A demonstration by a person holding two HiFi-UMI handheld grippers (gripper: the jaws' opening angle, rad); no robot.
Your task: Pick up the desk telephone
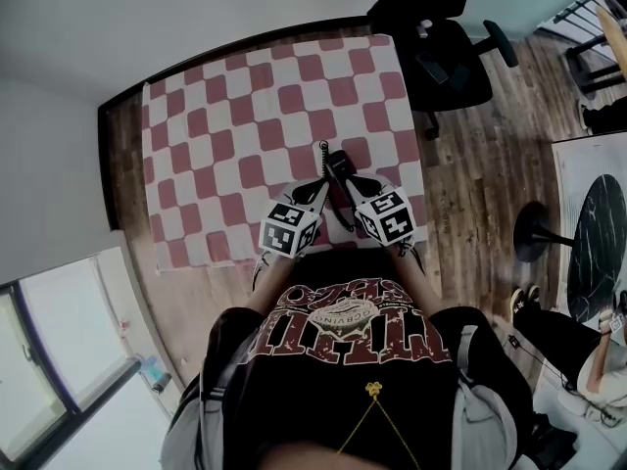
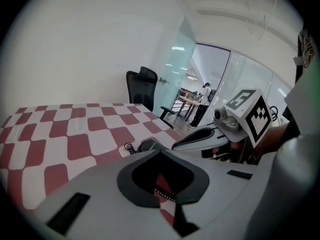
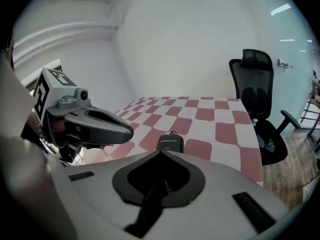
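Note:
A black desk telephone [image 1: 338,169] lies on the red-and-white checked tablecloth [image 1: 255,125], near the table's front edge. Both grippers hang side by side just short of it, pointing down at it. My left gripper [image 1: 321,186] is shut and holds nothing; in the left gripper view its tip [image 2: 160,152] stops just before the telephone [image 2: 148,145] and its coiled cord [image 2: 129,147]. My right gripper [image 1: 354,182] is shut and holds nothing; in the right gripper view its tip [image 3: 161,152] sits right behind the telephone [image 3: 170,143]. Most of the telephone is hidden behind the jaws.
A black office chair [image 1: 446,57] stands on the wood floor beyond the table's far right corner. A round dark marble table [image 1: 598,243] and a black stool base [image 1: 537,231] are to the right. A person [image 2: 205,104] stands far off behind glass.

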